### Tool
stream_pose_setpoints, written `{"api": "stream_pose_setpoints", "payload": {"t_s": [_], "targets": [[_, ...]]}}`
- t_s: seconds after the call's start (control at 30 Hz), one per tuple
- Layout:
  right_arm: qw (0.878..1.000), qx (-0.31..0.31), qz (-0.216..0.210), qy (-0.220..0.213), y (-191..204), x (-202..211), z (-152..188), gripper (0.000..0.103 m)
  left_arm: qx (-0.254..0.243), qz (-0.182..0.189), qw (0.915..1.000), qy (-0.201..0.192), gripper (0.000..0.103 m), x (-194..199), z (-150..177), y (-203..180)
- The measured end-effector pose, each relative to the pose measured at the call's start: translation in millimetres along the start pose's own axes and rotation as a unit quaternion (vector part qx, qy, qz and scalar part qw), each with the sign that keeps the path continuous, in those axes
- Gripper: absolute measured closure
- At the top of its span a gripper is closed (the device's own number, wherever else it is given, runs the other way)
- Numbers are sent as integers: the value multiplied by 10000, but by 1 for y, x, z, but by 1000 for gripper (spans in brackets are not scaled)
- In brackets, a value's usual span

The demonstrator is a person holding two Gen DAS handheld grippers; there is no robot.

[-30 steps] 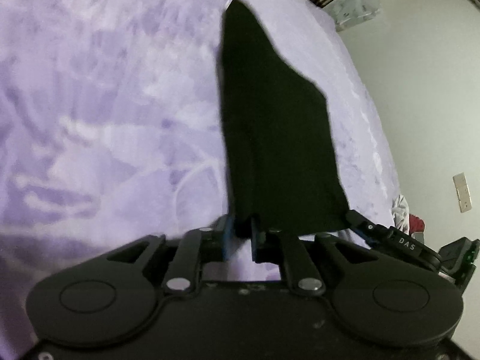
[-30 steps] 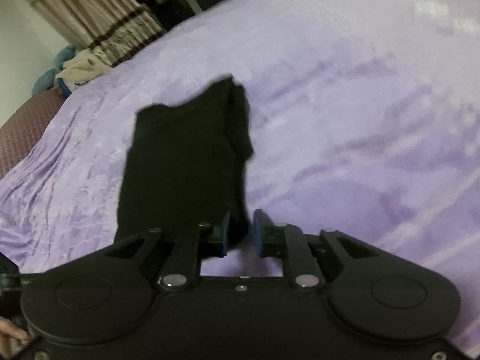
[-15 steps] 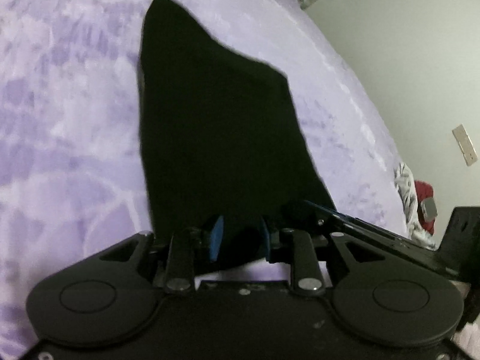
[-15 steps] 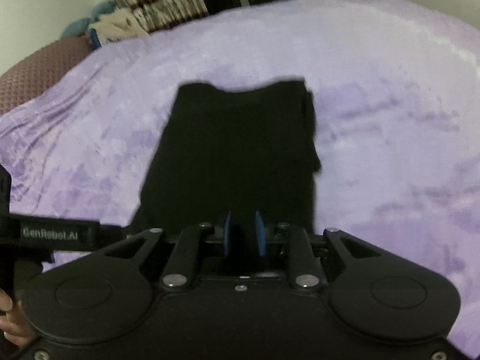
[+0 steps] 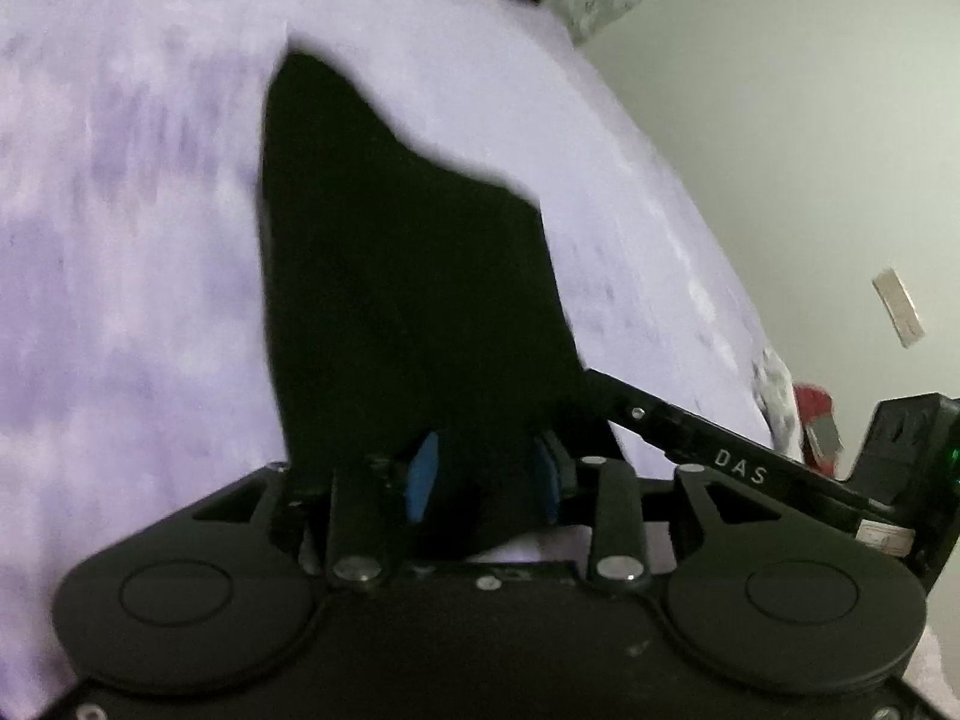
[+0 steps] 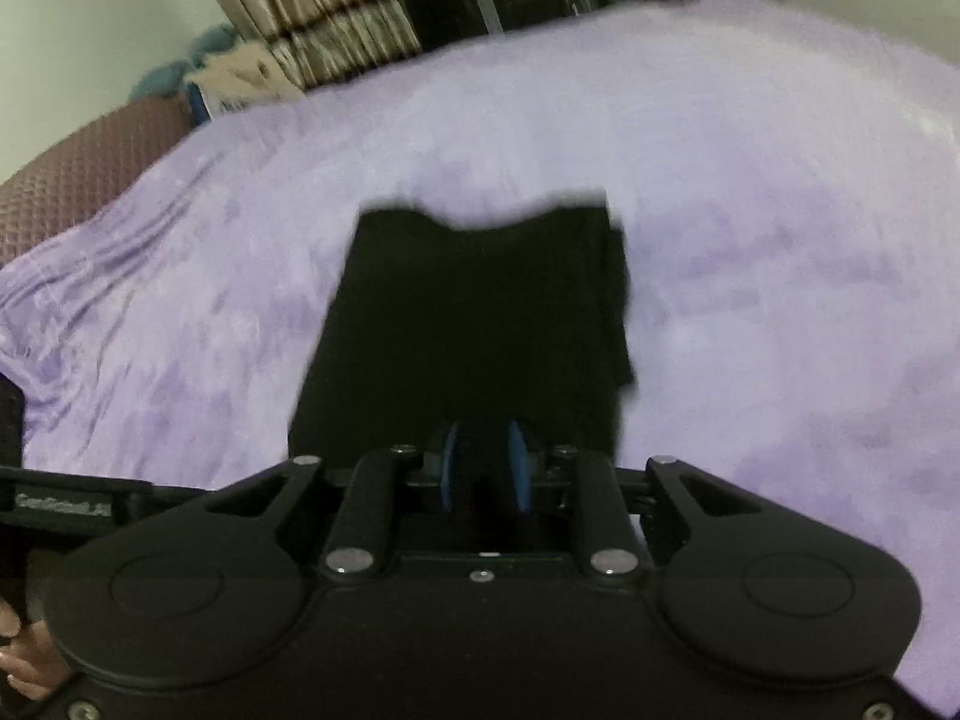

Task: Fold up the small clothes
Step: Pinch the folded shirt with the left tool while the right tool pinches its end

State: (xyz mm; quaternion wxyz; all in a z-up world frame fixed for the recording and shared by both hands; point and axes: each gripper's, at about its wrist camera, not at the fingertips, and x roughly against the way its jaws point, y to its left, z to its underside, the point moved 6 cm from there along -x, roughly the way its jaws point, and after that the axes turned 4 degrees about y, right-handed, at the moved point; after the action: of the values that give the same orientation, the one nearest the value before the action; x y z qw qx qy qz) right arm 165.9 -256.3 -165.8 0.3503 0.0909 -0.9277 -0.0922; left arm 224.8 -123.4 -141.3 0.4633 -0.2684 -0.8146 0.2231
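Observation:
A small black garment [image 5: 408, 276] lies flat on the purple bed cover [image 5: 120, 240]; it also shows in the right wrist view [image 6: 474, 324]. My left gripper [image 5: 483, 480] has its blue pads apart, with the garment's near edge lying between them. My right gripper [image 6: 485, 474] also has its pads parted over the garment's near edge. The other gripper's arm [image 5: 738, 468] crosses the lower right of the left wrist view. The cloth under the jaws is too dark to make out folds.
The purple cover [image 6: 780, 240] spreads wide on all sides. A maroon headboard or chair [image 6: 78, 174] and striped curtains [image 6: 324, 18] stand at the far left. A wall [image 5: 810, 120] and a pile of clothes [image 5: 798, 414] lie beyond the bed's right edge.
Both grippers carried the garment's near edge forward over the rest of it, then their jaws widened. The garment now looks shorter and wider.

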Motion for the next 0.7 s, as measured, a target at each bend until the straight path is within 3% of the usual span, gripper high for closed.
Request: {"api": "stream_pose_setpoints", "payload": {"t_s": [0.1,0.2,0.3,0.47,0.7], "targets": [[9997,99,43,-207,-1,-21,-30,90,66,-323,9989,-342,67,-9,-31,10],[9996,114,232,-69,-8,-47,-37,90,305,-509,9977,-319,67,-26,-41,27],[9988,117,440,171,-19,-62,-26,90,311,-523,9980,-170,67,-39,-32,37],[9988,187,390,246,-26,-61,-12,90,438,-386,9982,-138,65,-41,-21,43],[9986,389,350,-96,-13,-56,-46,90,631,-352,9951,-671,63,-21,-51,41]]}}
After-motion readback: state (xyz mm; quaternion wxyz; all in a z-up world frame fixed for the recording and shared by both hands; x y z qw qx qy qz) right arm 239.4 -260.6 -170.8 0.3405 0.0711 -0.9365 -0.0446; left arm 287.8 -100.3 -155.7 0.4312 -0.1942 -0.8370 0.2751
